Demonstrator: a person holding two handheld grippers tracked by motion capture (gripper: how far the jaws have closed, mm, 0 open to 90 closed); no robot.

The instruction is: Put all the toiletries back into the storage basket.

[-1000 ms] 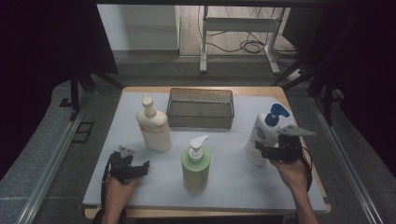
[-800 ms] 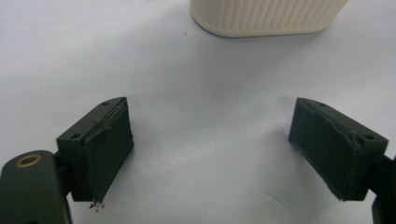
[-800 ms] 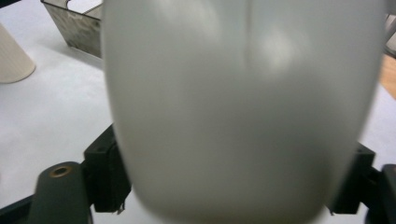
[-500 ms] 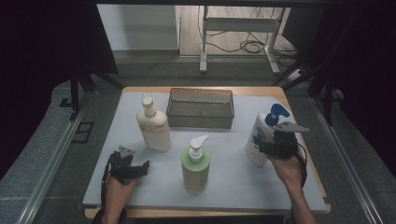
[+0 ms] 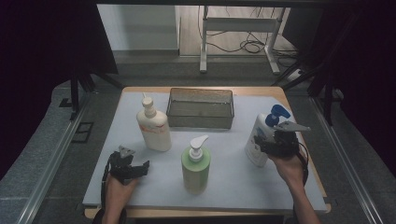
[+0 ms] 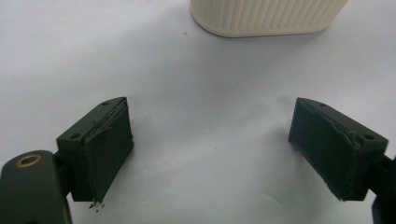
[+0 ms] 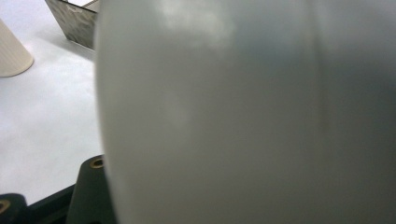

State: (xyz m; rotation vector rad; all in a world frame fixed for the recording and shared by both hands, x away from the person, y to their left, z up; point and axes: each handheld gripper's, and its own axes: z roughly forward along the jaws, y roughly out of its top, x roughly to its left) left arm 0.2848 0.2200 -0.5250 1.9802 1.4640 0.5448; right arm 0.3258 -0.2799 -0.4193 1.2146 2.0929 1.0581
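Your right gripper [image 5: 267,143], at the right of the high view, was pressed against the white bottle with the blue pump [image 5: 259,135], whose body crowded the right gripper view; whether the jaws had closed on it cannot be told. Your left gripper [image 5: 133,167], lower left, rested with jaws wide apart on the white mat [image 5: 233,172], below the cream bottle [image 5: 152,125]. The green pump bottle [image 5: 195,164] stood at centre, with the wire basket [image 5: 201,108] above it.

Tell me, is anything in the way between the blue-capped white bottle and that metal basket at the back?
Nothing visible blocks it. The white bottle stands at the right tongs, and the mat between it and the mesh basket lies bare. The green bottle and cream bottle stand off to the left of that path.
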